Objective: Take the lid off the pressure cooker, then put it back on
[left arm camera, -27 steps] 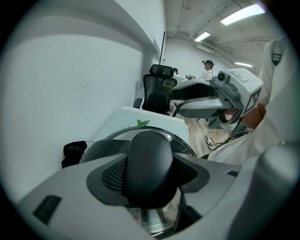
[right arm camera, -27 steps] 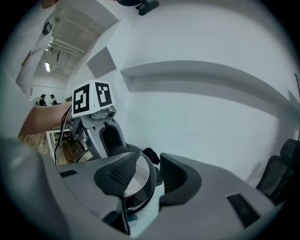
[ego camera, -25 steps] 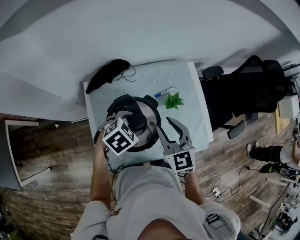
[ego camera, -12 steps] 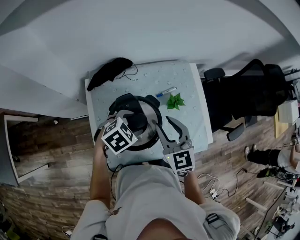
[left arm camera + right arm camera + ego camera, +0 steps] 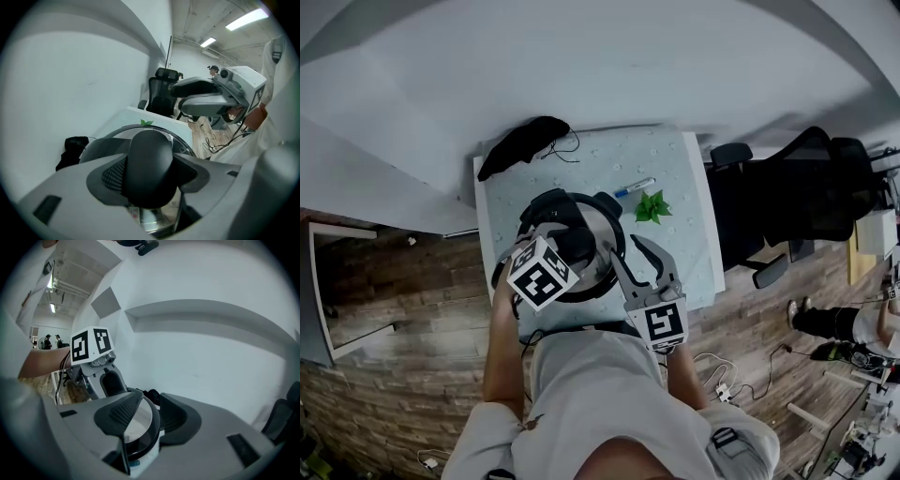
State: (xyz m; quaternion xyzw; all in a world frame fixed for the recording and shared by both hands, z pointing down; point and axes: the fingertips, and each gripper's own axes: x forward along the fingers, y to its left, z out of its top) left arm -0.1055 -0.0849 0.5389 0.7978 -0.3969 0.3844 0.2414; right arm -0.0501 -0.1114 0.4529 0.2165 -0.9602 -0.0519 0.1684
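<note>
The steel pressure cooker (image 5: 602, 272) stands on the pale table, its lid (image 5: 602, 228) on top. The lid (image 5: 183, 146) carries a black knob (image 5: 577, 244). My left gripper (image 5: 564, 244) comes down from the left and is shut on that knob (image 5: 150, 161), one ribbed pad on each side. My right gripper (image 5: 631, 251) reaches in from the right and is open. Its jaws straddle the lid's rim (image 5: 149, 427), one finger over the lid (image 5: 138, 420) and the other outside it. From the right gripper view, the left gripper's marker cube (image 5: 91, 345) rises behind the lid.
On the table (image 5: 680, 159) lie a black cloth (image 5: 520, 142) at the far left corner, a marker pen (image 5: 630, 186) and a green leaf sprig (image 5: 650, 204) beyond the cooker. A black office chair (image 5: 797, 178) stands right of the table. A white wall runs along its far side.
</note>
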